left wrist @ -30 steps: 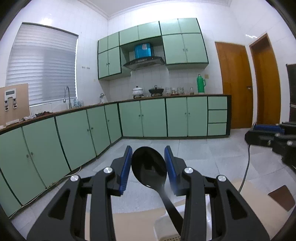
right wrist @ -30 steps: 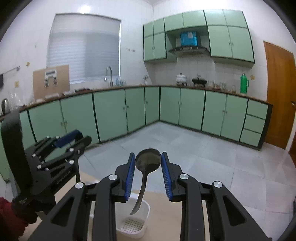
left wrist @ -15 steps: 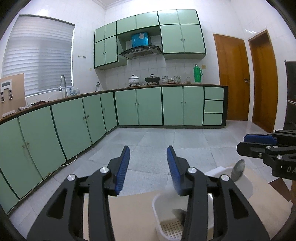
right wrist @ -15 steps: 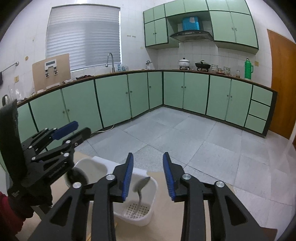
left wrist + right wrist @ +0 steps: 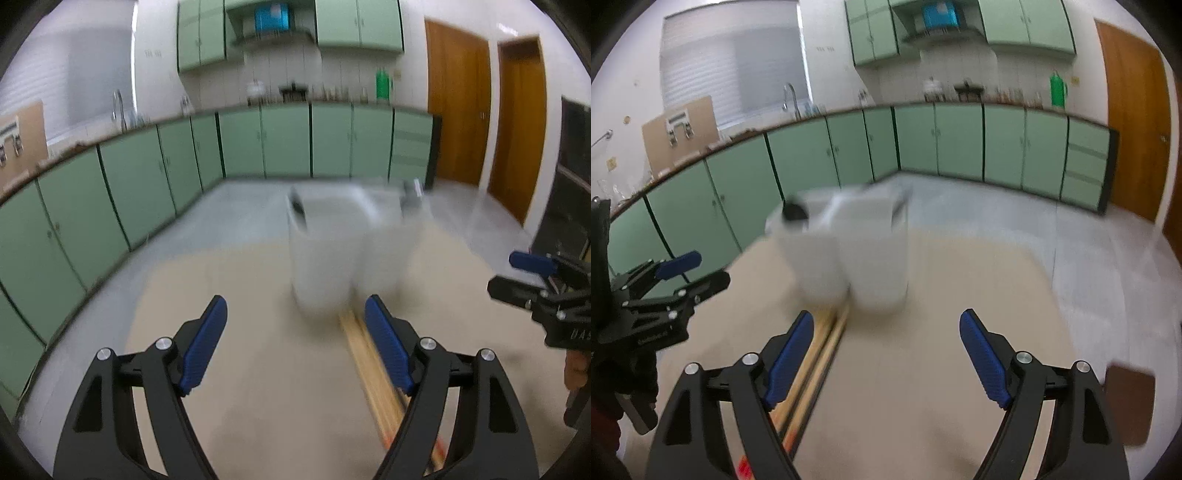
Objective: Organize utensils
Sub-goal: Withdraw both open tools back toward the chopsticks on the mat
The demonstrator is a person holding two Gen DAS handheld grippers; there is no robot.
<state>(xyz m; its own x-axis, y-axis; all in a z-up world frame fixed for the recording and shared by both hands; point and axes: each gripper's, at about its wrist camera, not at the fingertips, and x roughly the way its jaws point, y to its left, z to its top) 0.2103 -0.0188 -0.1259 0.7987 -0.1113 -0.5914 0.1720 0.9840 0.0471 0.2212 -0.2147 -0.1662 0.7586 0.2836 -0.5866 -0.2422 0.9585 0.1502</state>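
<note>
1. The left gripper (image 5: 295,345) is spread wide and holds nothing; the right gripper (image 5: 886,356) is likewise wide open and empty. Both hang low over the desk (image 5: 258,369), probably to reach the next utensils.
2. The chopsticks (image 5: 369,365) lie flat on the desk just in front of the holder (image 5: 343,251), by the left gripper's right finger; in the right view they (image 5: 816,354) run beside its left finger.
3. The holder, two white cups side by side, stands upright at the desk's far edge. A dark spoon head (image 5: 793,212) shows at the rim of one cup; the blur hides more.
4. Half a second ago both grippers were narrower and above the holder, looking down in; a second ago each framed a spoon. Now both have dropped and widened.
</note>
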